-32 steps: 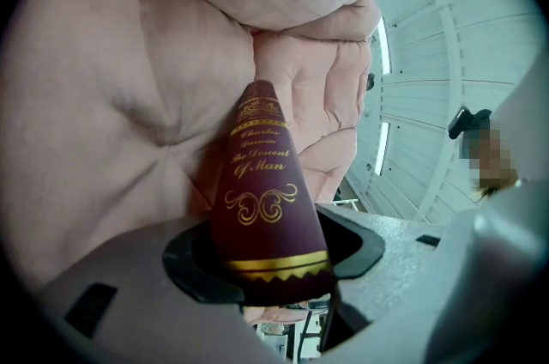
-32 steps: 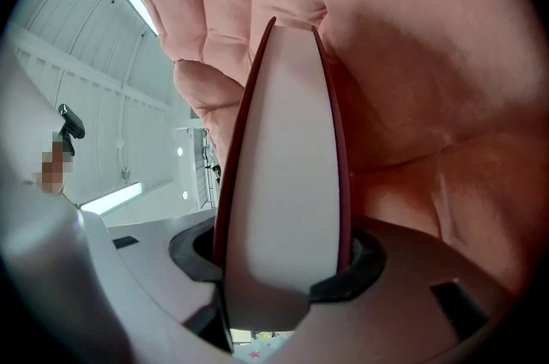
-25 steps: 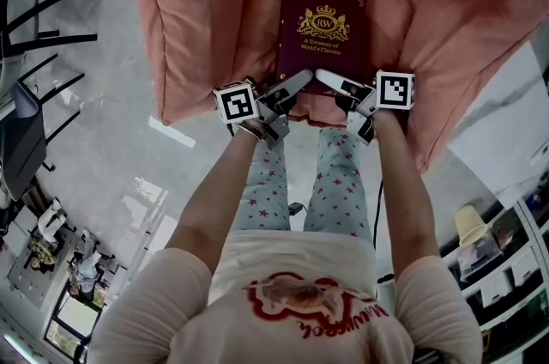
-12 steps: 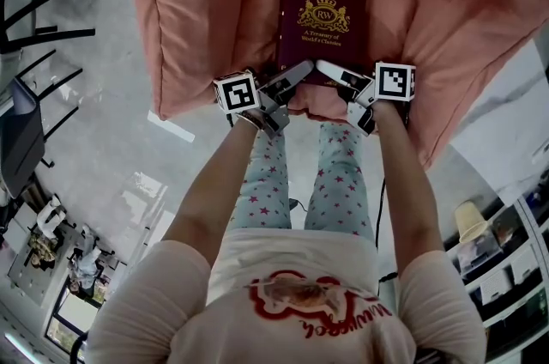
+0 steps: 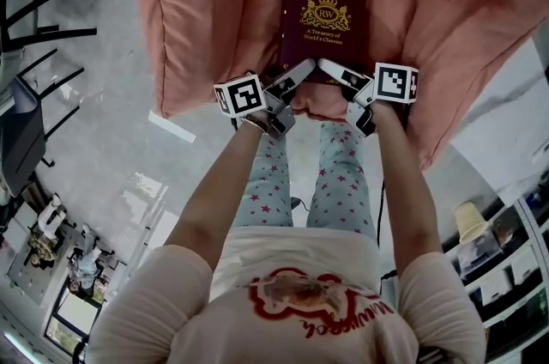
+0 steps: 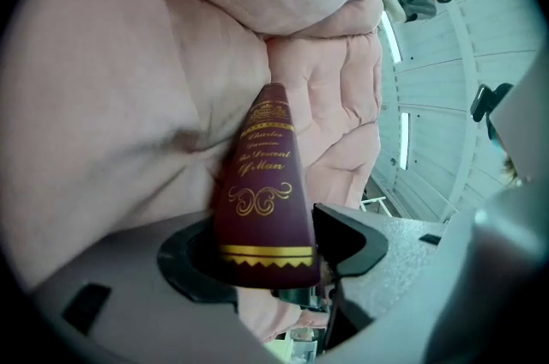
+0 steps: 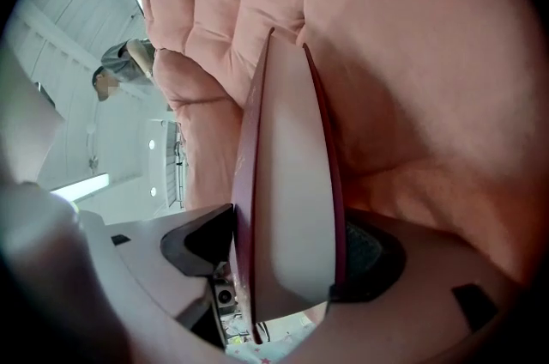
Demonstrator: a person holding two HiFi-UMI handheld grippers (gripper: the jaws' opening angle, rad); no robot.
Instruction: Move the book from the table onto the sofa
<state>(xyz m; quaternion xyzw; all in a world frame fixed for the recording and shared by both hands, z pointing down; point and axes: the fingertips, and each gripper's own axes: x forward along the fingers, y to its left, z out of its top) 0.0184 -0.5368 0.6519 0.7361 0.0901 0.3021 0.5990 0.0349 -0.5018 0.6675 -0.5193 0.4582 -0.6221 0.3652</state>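
The maroon book [image 5: 324, 19] with a gold crest lies flat on the seat of the pink sofa [image 5: 197, 10]. My left gripper [image 5: 298, 74] is at its near left corner and my right gripper [image 5: 333, 70] at its near right corner. In the left gripper view the book's spine [image 6: 262, 199] stands between the jaws of the left gripper [image 6: 270, 255], with a thin gap at the right jaw. In the right gripper view the book's page edge [image 7: 287, 182] fills the space between the jaws of the right gripper [image 7: 287, 259]. Both pairs of jaws have just been opening around the book.
Pink cushions rise on both sides of the seat and behind the book. The person's legs [image 5: 334, 182] stand against the sofa's front. Black chair legs [image 5: 51, 10] are at the far left, a white surface [image 5: 506, 122] and shelves [image 5: 506, 268] at the right.
The book has slid a little deeper onto the seat and settled there. Both grippers followed it forward and sank slightly, and their jaws stand wider.
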